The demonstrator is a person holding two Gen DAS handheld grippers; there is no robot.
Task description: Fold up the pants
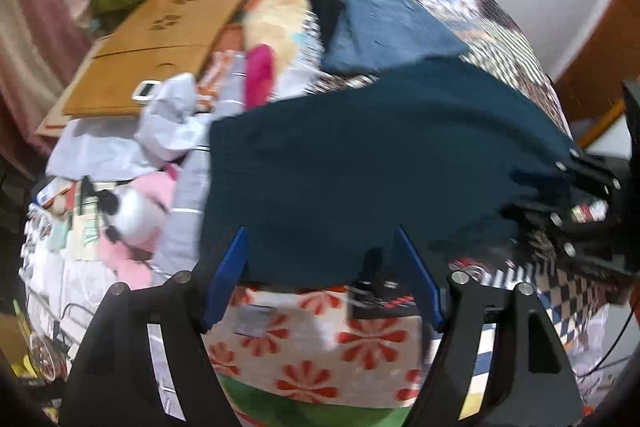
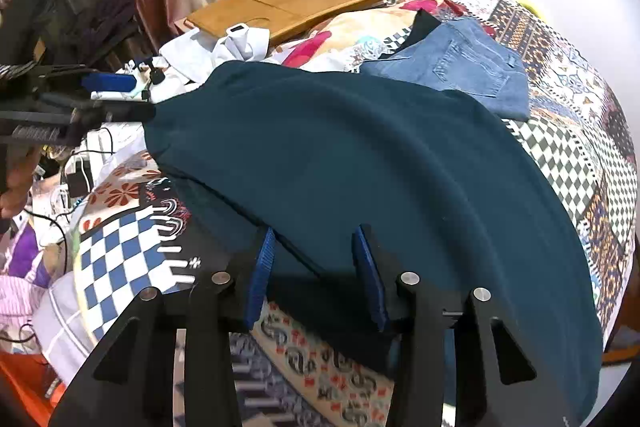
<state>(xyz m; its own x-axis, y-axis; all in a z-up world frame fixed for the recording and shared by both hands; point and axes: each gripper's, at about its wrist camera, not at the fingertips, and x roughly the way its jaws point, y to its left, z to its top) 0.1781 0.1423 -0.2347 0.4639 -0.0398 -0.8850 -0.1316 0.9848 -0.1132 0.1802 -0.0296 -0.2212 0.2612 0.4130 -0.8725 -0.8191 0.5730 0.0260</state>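
Pants [image 2: 360, 163] lying spread flat on the patchwork bed [image 2: 568, 155], left gripper [image 1: 324, 275] fingers standing open and empty over the near hem, right gripper [image 2: 316, 267] fingers straddling the hem without pinching, needing equal, aligned corner grasps before lifting.

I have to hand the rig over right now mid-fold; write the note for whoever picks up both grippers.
Left gripper: open, nothing between its blue pads, hovering at the near edge of the dark teal pants.
Right gripper: jaws apart, straddling the near edge of the teal pants; no pinch visible.
Teal pants lie spread on the patterned patchwork bedspread. Folded blue jeans sit behind them.
Done: jeans folded; teal pants laid out.
Left: grip the edge and fold them.
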